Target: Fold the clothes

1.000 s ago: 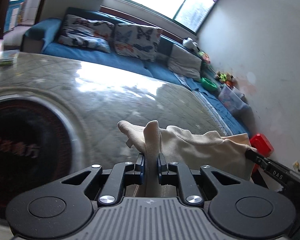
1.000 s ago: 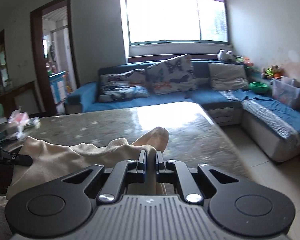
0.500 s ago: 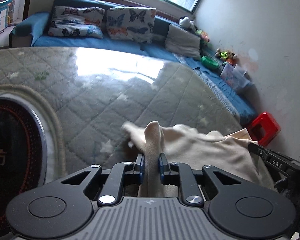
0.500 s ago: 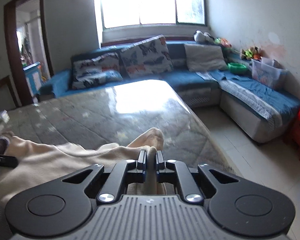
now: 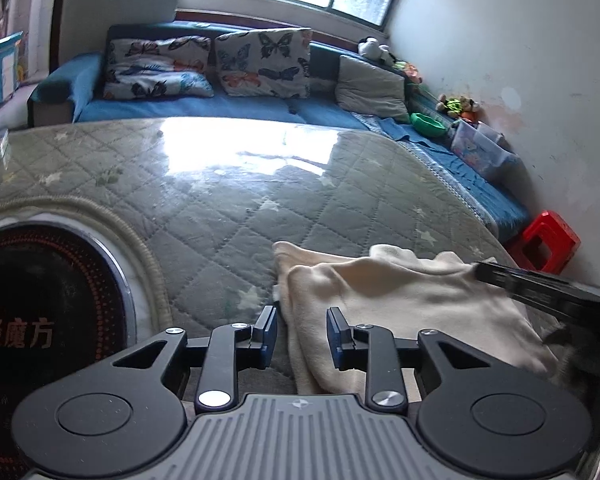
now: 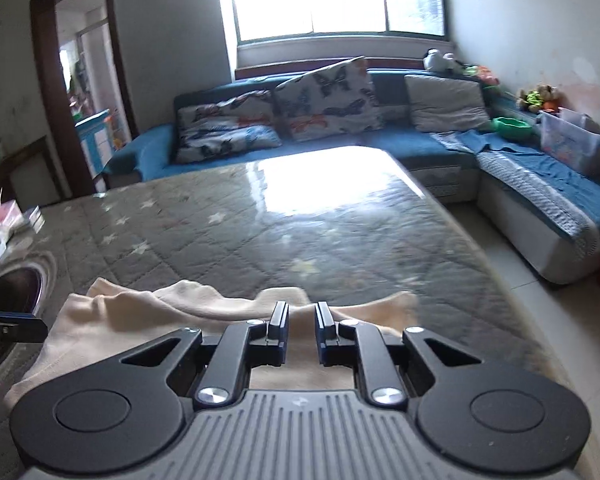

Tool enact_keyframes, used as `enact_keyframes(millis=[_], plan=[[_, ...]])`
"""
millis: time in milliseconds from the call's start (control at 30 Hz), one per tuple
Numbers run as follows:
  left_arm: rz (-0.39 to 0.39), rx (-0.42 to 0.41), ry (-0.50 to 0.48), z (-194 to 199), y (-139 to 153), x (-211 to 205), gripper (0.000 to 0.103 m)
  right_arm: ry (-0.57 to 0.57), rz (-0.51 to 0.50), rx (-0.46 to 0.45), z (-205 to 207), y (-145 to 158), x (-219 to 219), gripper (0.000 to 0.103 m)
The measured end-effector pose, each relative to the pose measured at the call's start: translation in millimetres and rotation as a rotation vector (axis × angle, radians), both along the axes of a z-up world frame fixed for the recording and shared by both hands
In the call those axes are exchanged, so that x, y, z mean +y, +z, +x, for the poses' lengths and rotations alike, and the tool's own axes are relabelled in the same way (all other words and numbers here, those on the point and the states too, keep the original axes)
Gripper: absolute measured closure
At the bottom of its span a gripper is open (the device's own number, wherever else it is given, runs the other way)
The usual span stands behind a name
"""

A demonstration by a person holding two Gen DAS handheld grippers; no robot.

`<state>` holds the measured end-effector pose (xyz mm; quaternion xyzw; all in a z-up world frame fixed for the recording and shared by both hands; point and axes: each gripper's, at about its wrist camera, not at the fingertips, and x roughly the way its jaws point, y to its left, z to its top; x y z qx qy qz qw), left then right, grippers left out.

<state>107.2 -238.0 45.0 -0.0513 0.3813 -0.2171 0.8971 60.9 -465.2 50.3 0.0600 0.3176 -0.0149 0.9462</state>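
Tabletop cloth, fingers apart.

Soft matt cream fleece garment on glossy clear-covered quilted tablecloth.

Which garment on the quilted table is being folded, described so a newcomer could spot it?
Start at the large grey quilted table in front of the blue sofa. At its near edge, just ahead of both grippers, lies the cream garment, folded over itself. It is the only pale, soft cloth there; the dark round burner beside it is hard and black.
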Motion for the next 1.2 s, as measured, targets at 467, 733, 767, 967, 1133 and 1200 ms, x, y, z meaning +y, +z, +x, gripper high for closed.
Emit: enact_keyframes(millis=[467,733,767,967,1133,1200], plan=[[0.070,-0.063,-0.082,-38,-2,-13,0.061,0.058,-0.064,-0.011,-45,10,15,0.071],[0.123,-0.046,-0.088,-49,-18,-18,0.058,0.039,-0.056,-0.007,-102,-3,27,0.070],[0.127,-0.045,-0.085,-49,-20,-19,0.057,0.033,-0.053,-0.003,-103,-7,27,0.070],[0.127,-0.051,-0.066,-55,-15,-12,0.053,0.013,-0.036,-0.048,-106,4,35,0.066],[0.122,-0.037,-0.049,-63,-13,-7,0.050,0.081,-0.055,-0.066,-98,5,62,0.062],[0.122,-0.025,-0.042,-66,-14,-5,0.048,0.108,-0.058,-0.055,-95,1,70,0.061]])
